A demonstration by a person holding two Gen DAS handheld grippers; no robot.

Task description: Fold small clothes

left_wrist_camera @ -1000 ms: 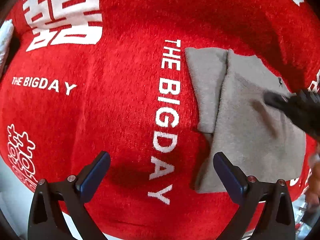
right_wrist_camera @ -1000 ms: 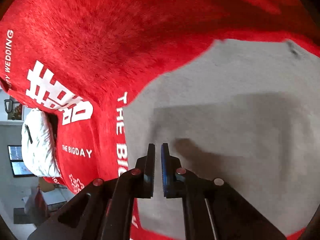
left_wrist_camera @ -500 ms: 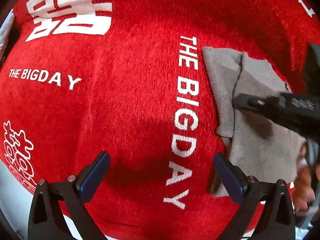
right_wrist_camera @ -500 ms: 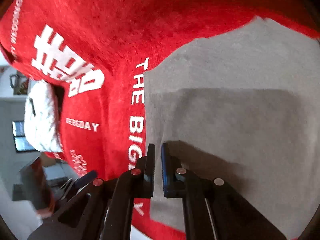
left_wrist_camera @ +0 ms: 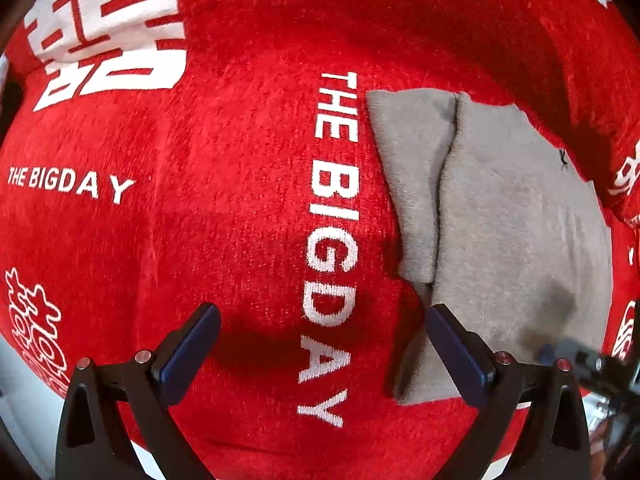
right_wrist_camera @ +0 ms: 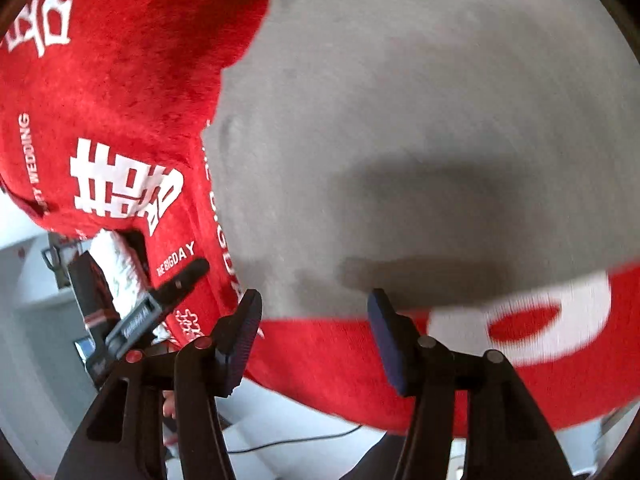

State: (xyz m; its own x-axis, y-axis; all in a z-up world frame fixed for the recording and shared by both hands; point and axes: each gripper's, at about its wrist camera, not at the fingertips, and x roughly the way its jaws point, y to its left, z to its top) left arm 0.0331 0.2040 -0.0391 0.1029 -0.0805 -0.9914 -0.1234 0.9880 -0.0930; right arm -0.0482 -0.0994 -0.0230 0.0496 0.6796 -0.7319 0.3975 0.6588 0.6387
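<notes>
Now the folded grey cloth (left_wrist_camera: 512, 216) lies beside the wide-open left claw (left_wrist_camera: 320, 344).

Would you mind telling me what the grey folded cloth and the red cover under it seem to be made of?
The grey cloth looks like soft fleece or brushed knit: matte, with short nap and rounded folds, though the fibre cannot be told. The red cover looks like plush, towel-like fabric: fuzzy pile, with white lettering that seems woven or printed in.

Grey cloth (left_wrist_camera: 512, 216) folded on red blanket (left_wrist_camera: 224, 168)

Left gripper (left_wrist_camera: 320, 344) spread wide, holding nothing, above white lettering; right finger (left_wrist_camera: 456, 356) over the cloth's near edge. Right gripper (left_wrist_camera: 588, 364) blurred at lower right.
</notes>
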